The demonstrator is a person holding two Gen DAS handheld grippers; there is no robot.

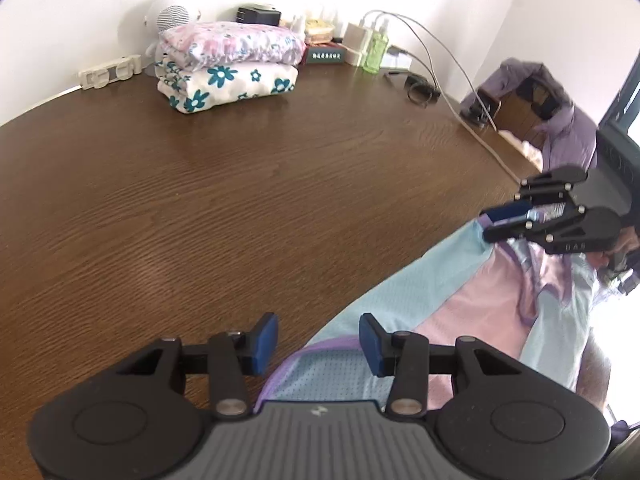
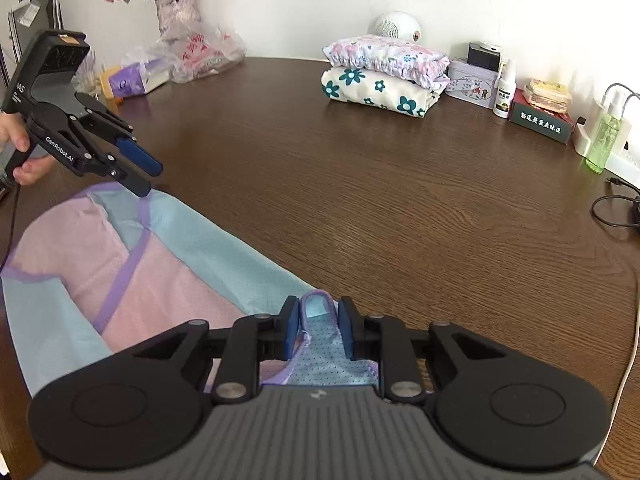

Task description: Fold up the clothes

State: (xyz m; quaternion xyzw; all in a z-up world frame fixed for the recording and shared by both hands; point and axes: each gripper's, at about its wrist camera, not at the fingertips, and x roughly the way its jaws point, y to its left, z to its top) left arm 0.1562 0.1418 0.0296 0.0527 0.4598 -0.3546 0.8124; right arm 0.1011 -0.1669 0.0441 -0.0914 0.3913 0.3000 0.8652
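Observation:
A light blue and pink mesh garment (image 1: 400, 292) with purple trim lies spread along the near edge of the brown table (image 1: 200, 200). My left gripper (image 1: 318, 344) is open above one purple-trimmed corner, and its pads stand clear of the cloth. From the right wrist view, the left gripper (image 2: 151, 180) is held by a hand at the garment's (image 2: 200, 248) far left corner, its lower finger just above the fabric. My right gripper (image 2: 319, 332) is shut on a purple-edged fold of the garment. In the left wrist view, the right gripper (image 1: 486, 225) holds that edge slightly raised.
A stack of folded floral cloths (image 2: 384, 76) sits at the back of the table. Boxes, bottles, a green spray bottle (image 2: 604, 132) and cables (image 2: 616, 216) line the right side. A vase (image 2: 176, 12) and plastic bags stand at the back left. A purple jacket (image 1: 560, 120) hangs beyond the table.

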